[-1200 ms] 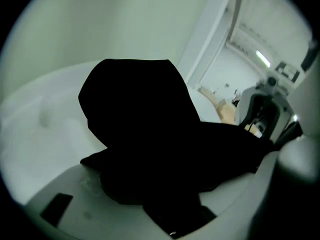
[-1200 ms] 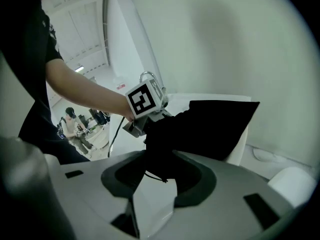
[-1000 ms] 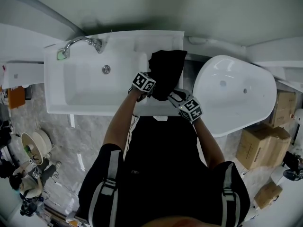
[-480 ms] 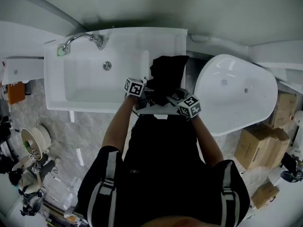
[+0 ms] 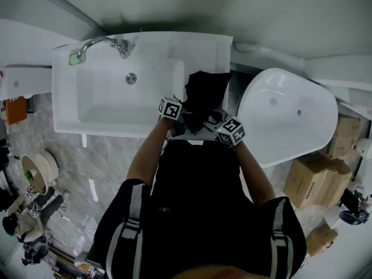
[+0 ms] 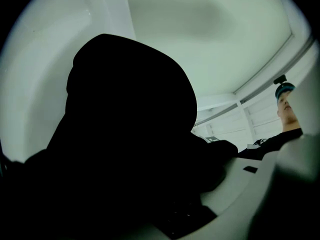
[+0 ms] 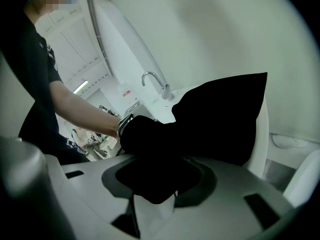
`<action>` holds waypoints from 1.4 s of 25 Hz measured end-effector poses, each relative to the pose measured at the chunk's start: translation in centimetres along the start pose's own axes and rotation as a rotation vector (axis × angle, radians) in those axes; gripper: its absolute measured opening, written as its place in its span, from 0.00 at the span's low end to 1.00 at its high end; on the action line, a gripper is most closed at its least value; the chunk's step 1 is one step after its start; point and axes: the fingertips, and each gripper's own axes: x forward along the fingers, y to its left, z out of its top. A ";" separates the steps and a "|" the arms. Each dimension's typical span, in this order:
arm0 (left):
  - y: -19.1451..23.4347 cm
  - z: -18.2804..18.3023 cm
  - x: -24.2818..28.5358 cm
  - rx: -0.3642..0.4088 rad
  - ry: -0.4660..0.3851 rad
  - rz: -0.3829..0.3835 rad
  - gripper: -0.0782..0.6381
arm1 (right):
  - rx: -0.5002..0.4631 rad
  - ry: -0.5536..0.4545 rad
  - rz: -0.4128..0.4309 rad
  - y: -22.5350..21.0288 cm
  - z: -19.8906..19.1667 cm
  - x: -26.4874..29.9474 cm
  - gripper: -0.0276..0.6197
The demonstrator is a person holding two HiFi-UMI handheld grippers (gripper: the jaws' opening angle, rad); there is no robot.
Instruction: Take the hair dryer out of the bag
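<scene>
A black bag (image 5: 206,89) lies on the right end of the white sink counter (image 5: 224,45). No hair dryer shows anywhere. In the head view both grippers meet at the bag's near end: my left gripper (image 5: 182,117) at its near left corner, my right gripper (image 5: 213,121) at its near right. The bag (image 6: 125,149) blacks out most of the left gripper view and hides those jaws, which are opening. In the right gripper view a fold of the bag (image 7: 220,119) lies between my right gripper's (image 7: 155,189) closing jaws, held there.
The sink basin (image 5: 116,92) with its tap (image 5: 102,44) is left of the bag. A white oval tub (image 5: 285,115) stands close on the right. Cardboard boxes (image 5: 317,179) sit on the floor at right, and clutter (image 5: 38,176) at left.
My left gripper has come back from the bag's left side toward its near end and rolled. The right gripper edged left. The bag's near end is more bunched.
</scene>
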 end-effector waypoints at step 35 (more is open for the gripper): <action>-10.9 -3.9 -7.6 0.369 0.126 0.066 0.43 | 0.235 -0.408 0.083 -2.7 21.0 -7.8 0.45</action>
